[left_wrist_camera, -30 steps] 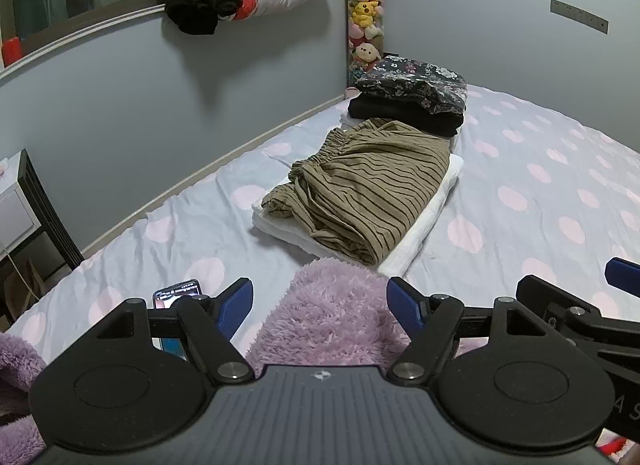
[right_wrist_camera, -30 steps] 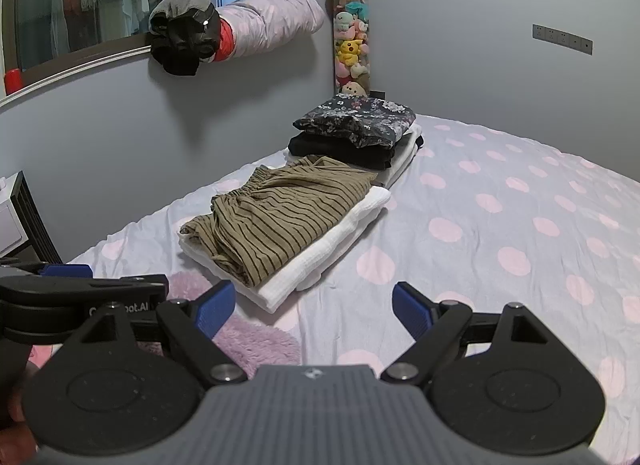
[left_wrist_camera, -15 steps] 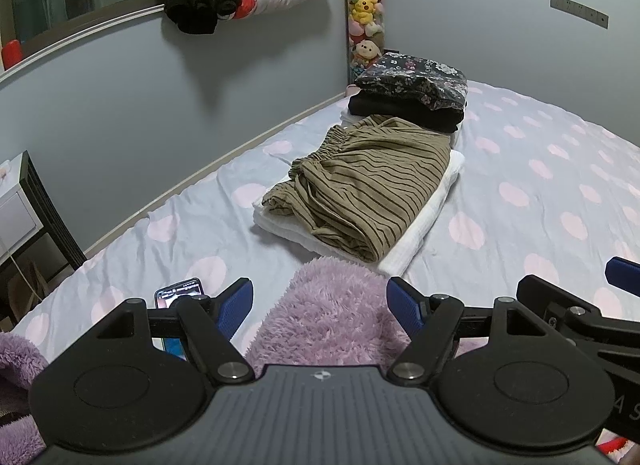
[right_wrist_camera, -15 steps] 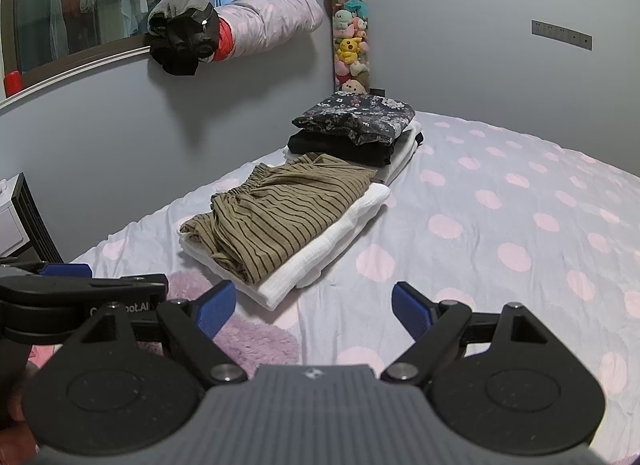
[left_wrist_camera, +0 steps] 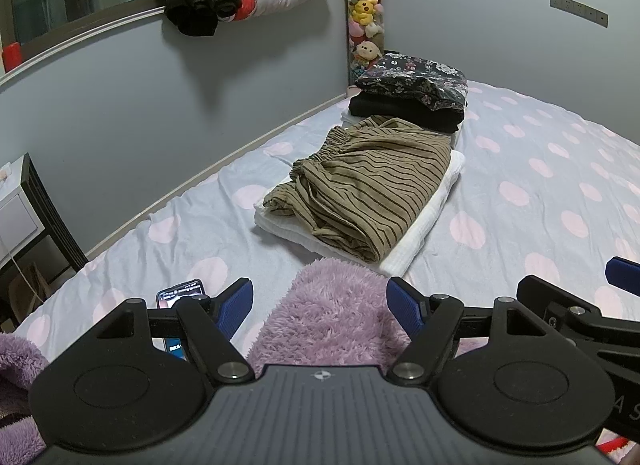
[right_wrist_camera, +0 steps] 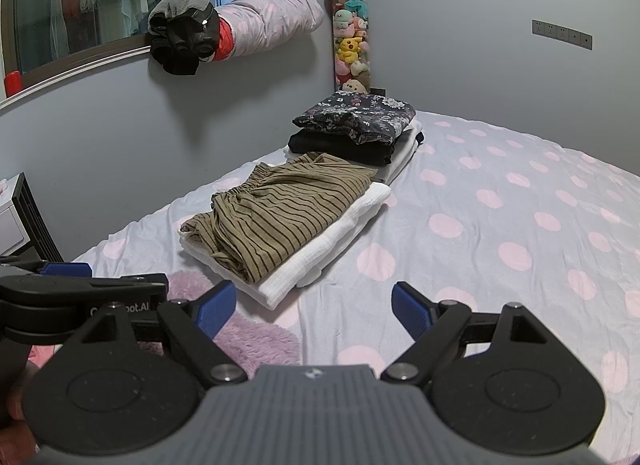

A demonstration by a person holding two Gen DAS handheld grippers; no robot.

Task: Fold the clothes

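A fluffy purple garment (left_wrist_camera: pixel 336 313) lies on the bed just in front of my left gripper (left_wrist_camera: pixel 320 303), which is open and empty above it. It also shows in the right wrist view (right_wrist_camera: pixel 248 335), left of my right gripper (right_wrist_camera: pixel 312 307), which is open and empty over the bedsheet. Farther back, an olive striped folded garment (left_wrist_camera: pixel 368 189) rests on a folded white one (left_wrist_camera: pixel 424 217). Behind it stands a stack of a floral garment (left_wrist_camera: pixel 416 79) on a black one.
A phone (left_wrist_camera: pixel 180 297) lies on the polka-dot bedsheet (left_wrist_camera: pixel 540 185) left of my left gripper. A grey wall runs along the bed's left side. A tube of plush toys (left_wrist_camera: pixel 364 21) stands in the corner. A small white side table (left_wrist_camera: pixel 20 209) stands at left.
Both grippers have shifted only slightly; the folded piles sit a little lower in view. Nothing was taken hold of or let go.
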